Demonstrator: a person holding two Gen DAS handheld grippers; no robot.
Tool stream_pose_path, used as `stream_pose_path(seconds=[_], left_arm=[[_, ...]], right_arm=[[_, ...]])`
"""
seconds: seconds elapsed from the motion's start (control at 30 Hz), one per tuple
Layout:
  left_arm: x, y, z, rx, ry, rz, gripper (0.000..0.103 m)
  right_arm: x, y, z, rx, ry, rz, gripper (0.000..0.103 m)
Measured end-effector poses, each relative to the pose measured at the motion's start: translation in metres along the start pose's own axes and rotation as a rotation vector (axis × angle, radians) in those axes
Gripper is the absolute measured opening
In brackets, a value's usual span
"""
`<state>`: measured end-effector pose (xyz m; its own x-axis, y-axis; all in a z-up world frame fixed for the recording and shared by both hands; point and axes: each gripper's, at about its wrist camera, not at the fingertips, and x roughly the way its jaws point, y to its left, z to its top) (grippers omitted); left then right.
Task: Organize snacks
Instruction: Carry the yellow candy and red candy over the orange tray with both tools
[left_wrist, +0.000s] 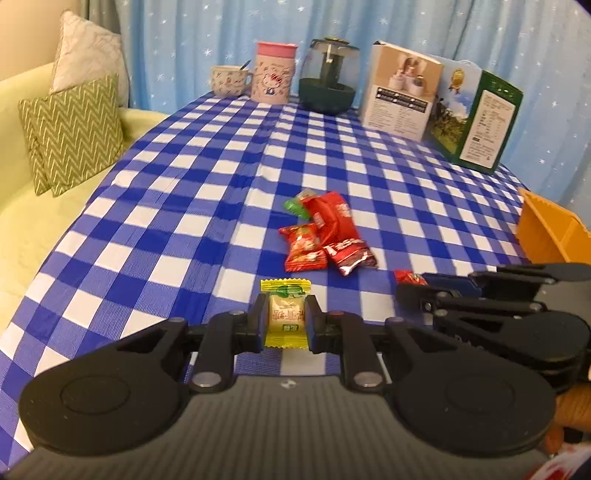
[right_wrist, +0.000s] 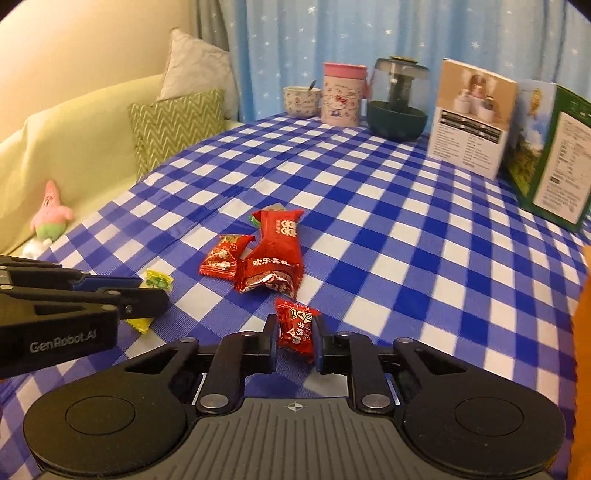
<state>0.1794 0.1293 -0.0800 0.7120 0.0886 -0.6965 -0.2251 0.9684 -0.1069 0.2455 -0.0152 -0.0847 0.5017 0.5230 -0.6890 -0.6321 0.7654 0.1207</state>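
My left gripper (left_wrist: 286, 320) is shut on a yellow-and-white wrapped candy (left_wrist: 286, 314), low over the blue checked tablecloth (left_wrist: 184, 206). My right gripper (right_wrist: 295, 338) is shut on a small red wrapped candy (right_wrist: 297, 328); in the left wrist view the right gripper (left_wrist: 410, 286) enters from the right with that red candy (left_wrist: 408, 277) at its tip. Beyond both lies a pile of red snack packets (left_wrist: 327, 236) with a green candy (left_wrist: 295, 206) at its far end. The same red snack packets (right_wrist: 269, 258) show in the right wrist view, where the left gripper (right_wrist: 155, 295) holds the yellow candy (right_wrist: 158, 280).
An orange bin (left_wrist: 546, 229) stands at the table's right edge. Along the back stand a cup (left_wrist: 229, 81), a pink canister (left_wrist: 273, 72), a dark glass pot (left_wrist: 328, 81) and two boxes (left_wrist: 402, 92). A sofa with cushions (left_wrist: 74, 133) and a pink plush (right_wrist: 51, 214) lies left.
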Motion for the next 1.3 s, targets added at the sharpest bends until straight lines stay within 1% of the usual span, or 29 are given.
stream_pose_path(seconds=[0.23, 0.47, 0.8, 1.1, 1.3], left_arm=[[-0.024, -0.02, 0.002, 0.026, -0.014, -0.023, 0.018], [-0.058, -0.045, -0.007, 0.037, -0.014, -0.049, 0.018], [-0.1, -0.085, -0.022, 0.072, -0.012, -0.104, 0.018], [-0.119, -0.122, -0.026, 0.12, -0.017, -0.165, 0.018], [-0.128, -0.141, -0.026, 0.151, -0.021, -0.19, 0.018]], right_arm=[[-0.044, -0.006, -0.01, 0.081, -0.015, -0.032, 0.019], [-0.1, -0.01, -0.02, 0.153, -0.039, -0.075, 0.019], [-0.17, -0.02, -0.049, 0.231, -0.069, -0.145, 0.019], [-0.214, -0.034, -0.068, 0.292, -0.09, -0.202, 0.019], [-0.23, -0.043, -0.077, 0.321, -0.099, -0.224, 0.019]])
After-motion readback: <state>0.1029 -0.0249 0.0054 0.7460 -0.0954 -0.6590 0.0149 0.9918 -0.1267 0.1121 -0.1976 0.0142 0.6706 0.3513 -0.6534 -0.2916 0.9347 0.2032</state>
